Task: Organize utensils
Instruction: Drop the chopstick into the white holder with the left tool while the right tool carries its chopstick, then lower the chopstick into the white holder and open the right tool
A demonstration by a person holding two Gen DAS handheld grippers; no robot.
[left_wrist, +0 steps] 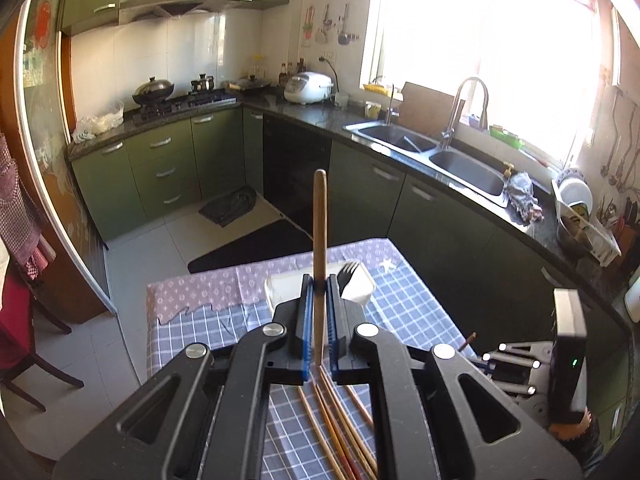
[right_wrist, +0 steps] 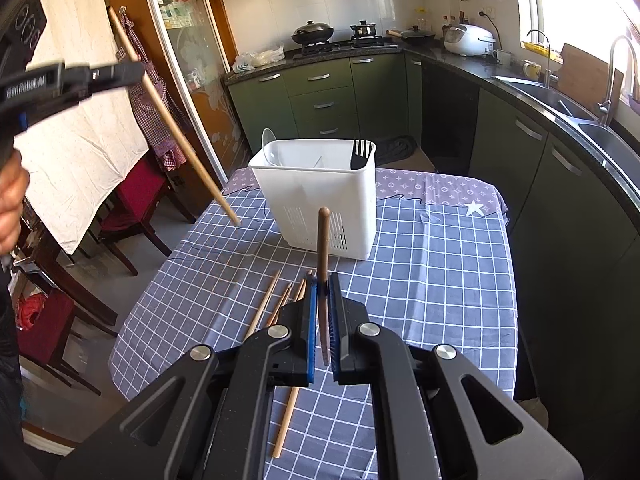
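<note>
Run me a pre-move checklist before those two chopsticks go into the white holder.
1. Left gripper shut on a light chopstick: ok.
2. Right gripper shut on a dark chopstick: ok.
3. White holder upright on the checked tablecloth: ok.
4. Free space in the holder, where a black fork and a clear spoon already stand: ok, the middle looks open.
5. Sticks above the rim: the left one is high and off to the side; the right one cannot tell.
6. Loose chopsticks left on the cloth: not ok, still to be collected.

Sunlit window point(left_wrist: 480, 40) above sink point(left_wrist: 468, 168), green cabinets point(left_wrist: 160, 160), pale tiled floor point(left_wrist: 160, 248).
</note>
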